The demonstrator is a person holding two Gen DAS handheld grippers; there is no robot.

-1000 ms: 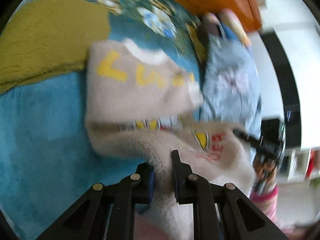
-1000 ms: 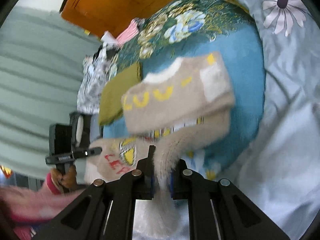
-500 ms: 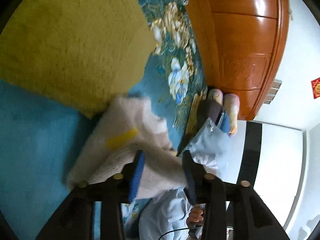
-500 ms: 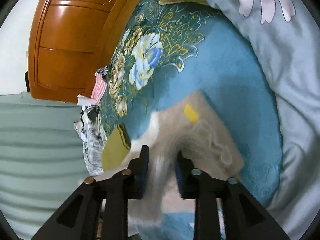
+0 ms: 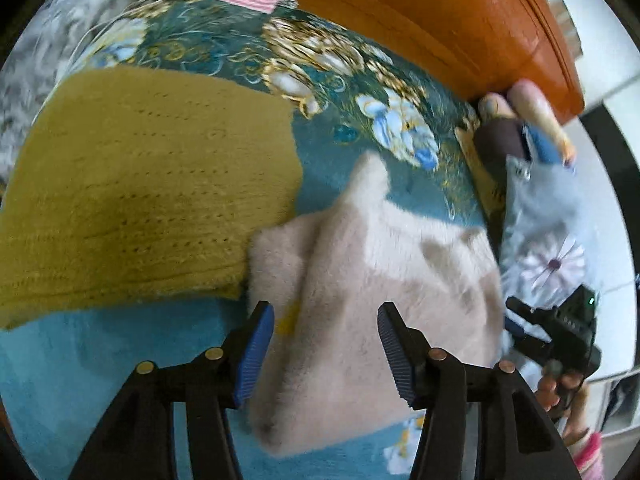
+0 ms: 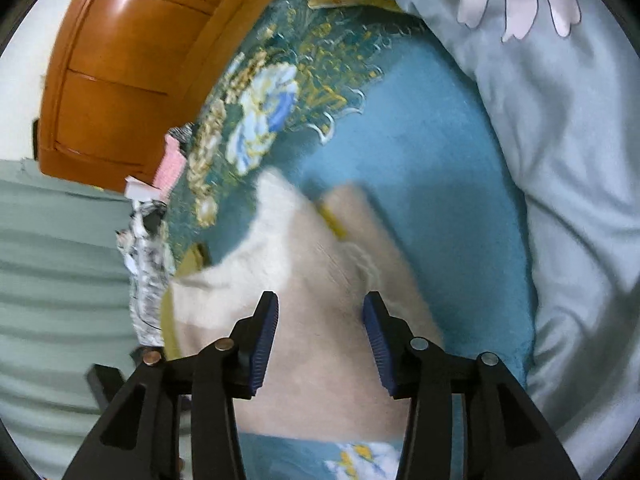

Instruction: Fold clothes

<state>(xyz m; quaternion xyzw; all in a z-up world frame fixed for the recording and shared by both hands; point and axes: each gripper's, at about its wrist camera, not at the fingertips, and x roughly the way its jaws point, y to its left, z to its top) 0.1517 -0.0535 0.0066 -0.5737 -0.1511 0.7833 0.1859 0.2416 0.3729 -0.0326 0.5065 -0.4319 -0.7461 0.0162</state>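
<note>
Both grippers have let go. 1 s ago each was clamped on the fluffy beige sweater (image 5: 384, 312), lifting its lower half w/ the printed lettering showing; half a sec ago they were carrying it over the top half. Now the left gripper (image 5: 326, 344) has its fingers spread wide, nothing between the blue pads, sweater lying flat under them. Same for the right gripper (image 6: 320, 336): fingers wide apart, empty, hovering over the cloth.

Sweater sits as a compact folded rectangle on the blue floral bedspread (image 5: 100, 352), lettering now hidden, only a sliver of yellow showing at one edge. It lies just beside, prob. touching, the mustard-yellow knitted garment (image 5: 152, 184). Pale blue flower-print quilt (image 6: 560, 160) on the other side.

Meaning: the bottom-to-top fold looks done and released. Judging by shape, this item is nearly finished; maybe one more tidy or press, then next garment. A white corner pokes out at the far edge, slightly uneven.
</note>
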